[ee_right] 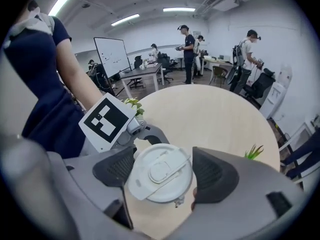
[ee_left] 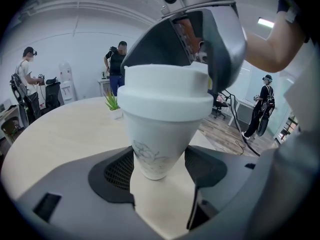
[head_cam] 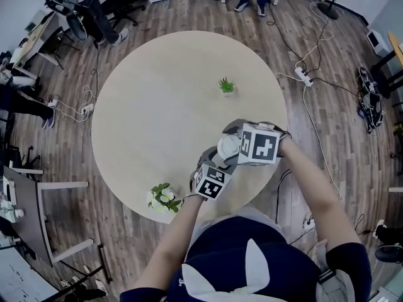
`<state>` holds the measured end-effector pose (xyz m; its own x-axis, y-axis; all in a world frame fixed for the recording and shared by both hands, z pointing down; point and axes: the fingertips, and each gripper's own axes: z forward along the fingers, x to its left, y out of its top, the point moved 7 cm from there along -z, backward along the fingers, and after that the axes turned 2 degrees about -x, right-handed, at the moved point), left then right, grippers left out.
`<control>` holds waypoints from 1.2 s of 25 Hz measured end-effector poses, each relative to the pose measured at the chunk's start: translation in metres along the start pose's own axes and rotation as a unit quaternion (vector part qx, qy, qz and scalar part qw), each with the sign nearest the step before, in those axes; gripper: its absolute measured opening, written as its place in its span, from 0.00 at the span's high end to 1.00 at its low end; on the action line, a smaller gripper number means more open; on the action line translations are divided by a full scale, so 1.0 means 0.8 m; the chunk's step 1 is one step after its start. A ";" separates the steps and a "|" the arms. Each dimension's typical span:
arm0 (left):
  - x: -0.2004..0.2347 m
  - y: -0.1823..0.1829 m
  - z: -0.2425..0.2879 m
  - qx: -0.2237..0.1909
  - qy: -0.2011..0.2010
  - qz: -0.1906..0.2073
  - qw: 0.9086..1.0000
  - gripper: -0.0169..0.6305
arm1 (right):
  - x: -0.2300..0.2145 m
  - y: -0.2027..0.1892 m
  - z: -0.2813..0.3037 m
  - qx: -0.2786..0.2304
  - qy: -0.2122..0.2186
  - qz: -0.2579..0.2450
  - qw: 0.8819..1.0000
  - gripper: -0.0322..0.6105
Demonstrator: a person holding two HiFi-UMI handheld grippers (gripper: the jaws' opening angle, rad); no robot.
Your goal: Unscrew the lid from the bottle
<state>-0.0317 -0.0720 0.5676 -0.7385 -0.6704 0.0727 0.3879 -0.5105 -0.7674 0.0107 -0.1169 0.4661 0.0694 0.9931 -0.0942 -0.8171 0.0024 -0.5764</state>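
Left claw point(ee_left: 159, 168) clamps the lower body of the white bottle point(ee_left: 162, 126). It stands upright, long axis vertical, lid point(ee_right: 159, 178) pointing up, near the round table's point(head_cam: 157, 106) near right edge. Right claw point(ee_right: 163, 171) closes on the lid from above.

We counted one round table point(head_cam: 157, 93) carrying two small plants: a green plant point(head_cam: 227, 85) toward its far edge and a white-flowered plant point(head_cam: 164, 198) at its near-left edge. We also counted one white bottle point(ee_left: 157, 144) with one lid point(ee_right: 161, 173). There were two grippers, the left gripper point(ee_left: 159, 166) and the right gripper point(ee_right: 162, 176).
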 end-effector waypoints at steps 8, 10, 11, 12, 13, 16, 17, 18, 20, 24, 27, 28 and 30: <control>0.002 0.000 -0.003 -0.003 -0.001 -0.002 1.000 0.47 | 0.026 -0.016 -0.017 -0.154 -0.172 0.144 0.962 0.33; 0.003 0.000 -0.004 -0.003 -0.001 -0.003 1.000 0.47 | 0.030 -0.025 -0.013 -0.173 -0.216 0.192 0.942 0.31; 0.003 -0.001 -0.004 -0.003 0.000 -0.003 1.000 0.47 | 0.031 -0.030 -0.008 -0.176 -0.233 0.212 0.933 0.30; 0.003 -0.002 -0.004 -0.003 0.001 -0.004 1.000 0.47 | 0.033 -0.035 -0.003 -0.178 -0.247 0.228 0.925 0.29; 0.003 -0.003 -0.004 -0.003 0.001 -0.004 1.000 0.47 | 0.034 -0.039 0.001 -0.180 -0.259 0.243 0.917 0.28; 0.002 -0.003 -0.002 -0.002 0.001 -0.004 1.000 0.47 | 0.033 -0.049 0.009 -0.191 -0.283 0.277 0.898 0.24; 0.002 -0.002 -0.001 -0.002 0.001 -0.005 1.000 0.47 | 0.031 -0.051 0.011 -0.193 -0.285 0.283 0.895 0.24; 0.002 -0.001 -0.001 -0.002 0.002 -0.005 1.000 0.47 | 0.030 -0.052 0.012 -0.194 -0.285 0.286 0.894 0.24; 0.001 0.000 0.000 -0.002 0.002 -0.005 1.000 0.47 | 0.028 -0.053 0.015 -0.192 -0.282 0.284 0.896 0.24; 0.001 -0.003 0.001 -0.002 0.002 -0.006 1.000 0.47 | 0.026 -0.054 0.020 -0.184 -0.275 0.288 0.899 0.23; 0.002 -0.002 0.002 -0.002 0.002 -0.007 1.000 0.47 | 0.026 -0.051 0.024 -0.177 -0.285 0.286 0.898 0.22; 0.001 -0.002 0.002 -0.003 0.002 -0.007 1.000 0.47 | 0.026 -0.051 0.025 -0.177 -0.290 0.283 0.897 0.22; 0.001 -0.003 0.002 -0.003 0.002 -0.008 1.000 0.47 | 0.027 -0.053 0.026 -0.181 -0.299 0.278 0.895 0.22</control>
<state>-0.0325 -0.0721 0.5706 -0.7466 -0.6602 0.0820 0.3734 -0.5178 -0.7698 0.0348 -0.0934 0.5057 -0.6978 0.7138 -0.0594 -0.3840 -0.4428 -0.8102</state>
